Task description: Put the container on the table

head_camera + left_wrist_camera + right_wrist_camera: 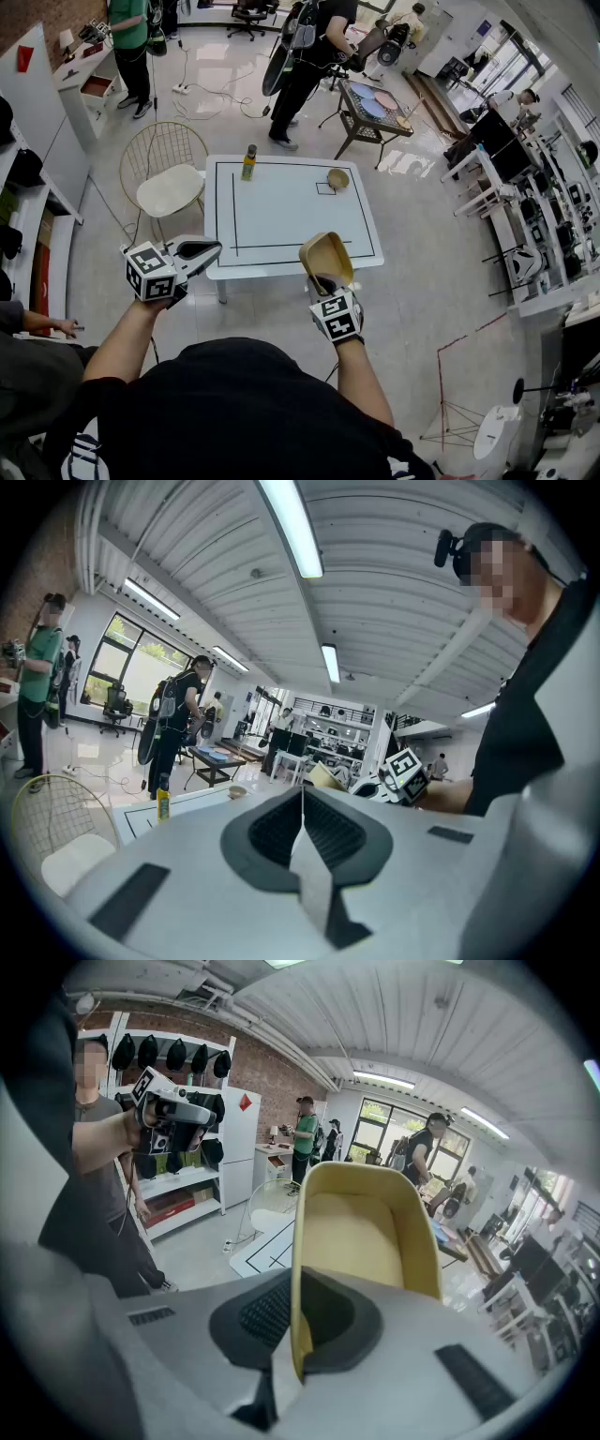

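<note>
2 right gripper point(298, 1321) jaws — container point(361, 1232) wall between

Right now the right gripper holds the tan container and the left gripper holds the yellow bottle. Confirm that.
Wrong on the left gripper: the left gripper view shows it shut and empty. The yellow bottle stands on the table. The right gripper does hold the tan container.

Table point(281, 220): centre of the floor.
Bottle point(249, 161): on the table's far left edge.
Bowl point(337, 178): on the table, far right.
Chair point(169, 183): just left of the table.
Container point(326, 255): in the right gripper point(325, 279), by the table's near right edge.
Left gripper point(211, 249): by the table's near left corner.
</note>
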`<action>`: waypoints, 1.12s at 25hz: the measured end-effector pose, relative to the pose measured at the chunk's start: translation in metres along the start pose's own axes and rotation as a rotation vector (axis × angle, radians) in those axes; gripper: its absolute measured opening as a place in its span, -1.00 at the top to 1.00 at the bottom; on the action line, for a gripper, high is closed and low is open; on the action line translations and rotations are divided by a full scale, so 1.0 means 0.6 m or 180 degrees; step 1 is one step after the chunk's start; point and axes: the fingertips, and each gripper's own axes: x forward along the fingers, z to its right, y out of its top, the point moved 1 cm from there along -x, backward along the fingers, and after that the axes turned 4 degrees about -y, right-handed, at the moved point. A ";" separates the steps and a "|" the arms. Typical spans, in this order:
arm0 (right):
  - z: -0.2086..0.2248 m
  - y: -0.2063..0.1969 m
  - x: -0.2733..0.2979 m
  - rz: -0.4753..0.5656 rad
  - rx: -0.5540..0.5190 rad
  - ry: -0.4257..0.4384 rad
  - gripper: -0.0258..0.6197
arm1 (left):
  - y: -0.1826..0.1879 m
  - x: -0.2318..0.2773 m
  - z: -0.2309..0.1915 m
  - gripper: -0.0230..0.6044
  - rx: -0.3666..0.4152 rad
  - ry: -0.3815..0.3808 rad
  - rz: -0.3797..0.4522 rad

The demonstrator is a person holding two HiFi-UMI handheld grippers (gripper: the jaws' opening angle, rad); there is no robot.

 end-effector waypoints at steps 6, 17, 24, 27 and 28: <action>0.021 0.021 0.007 0.0033 -0.0096 -0.0119 0.90 | -0.001 0.003 -0.022 0.89 0.0089 0.0101 -0.0070; 0.019 0.039 -0.005 0.0064 -0.0104 -0.0208 0.90 | 0.030 0.007 -0.006 0.89 0.0227 -0.0028 -0.0022; 0.012 0.047 -0.006 0.0047 -0.0079 -0.0252 0.90 | 0.012 0.008 -0.013 0.89 0.0149 -0.0107 -0.0053; 0.008 0.047 -0.002 0.0033 -0.0060 -0.0250 0.90 | 0.011 0.012 -0.017 0.89 0.0137 -0.0145 -0.0056; 0.008 0.047 0.000 0.0027 -0.0052 -0.0251 0.90 | 0.011 0.014 -0.019 0.89 0.0143 -0.0156 -0.0053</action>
